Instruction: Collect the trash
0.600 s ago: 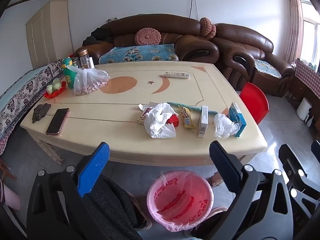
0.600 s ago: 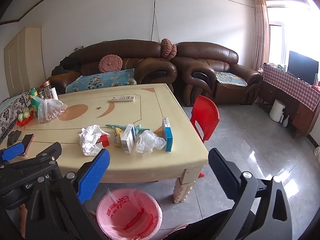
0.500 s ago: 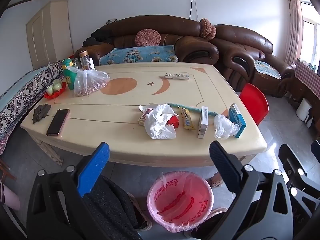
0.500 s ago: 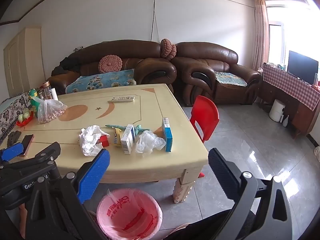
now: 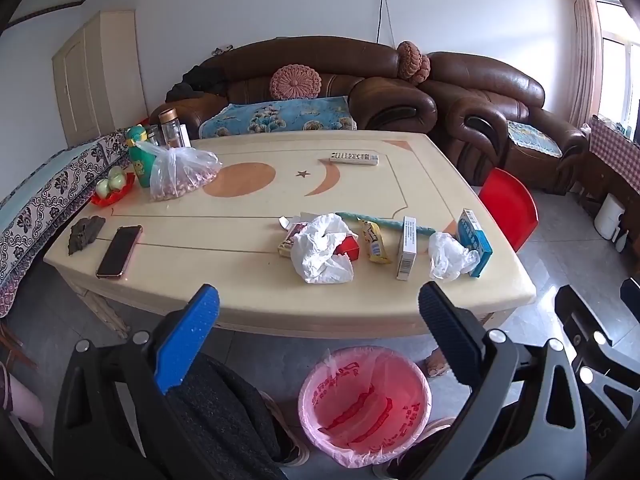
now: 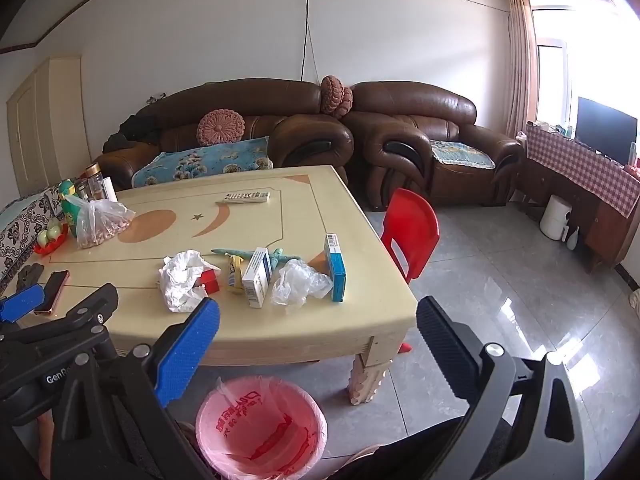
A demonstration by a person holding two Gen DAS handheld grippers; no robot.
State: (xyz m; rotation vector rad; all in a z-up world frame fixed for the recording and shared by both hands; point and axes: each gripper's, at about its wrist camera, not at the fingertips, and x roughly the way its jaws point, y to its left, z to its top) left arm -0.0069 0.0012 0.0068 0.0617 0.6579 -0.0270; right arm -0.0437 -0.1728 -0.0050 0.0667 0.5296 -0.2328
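- We see our left gripper [image 5: 320, 304] and right gripper [image 6: 318, 316] at the bottom of their frames, jaws spread wide, nothing between them.
- Lower centre, a pink-lined bin [image 5: 365, 402] stands on the floor in front of the table [image 5: 248, 288]; its red print is unreadable.
- Mid-frame on the table lies the trash: crumpled white bag [image 5: 322, 252], yellow wrapper [image 5: 376, 241], white box [image 5: 407, 247] with barcode, clear bag [image 5: 450, 255], blue box [image 5: 475, 242].
- Our right view alone shows "Gen" on the left gripper's body and a television [image 6: 606, 130] at far right.
- Our left view shows the phone [image 5: 119, 252] whole at left.
- Farther up, a remote [image 5: 354, 157], then a brown sofa [image 5: 304, 80].
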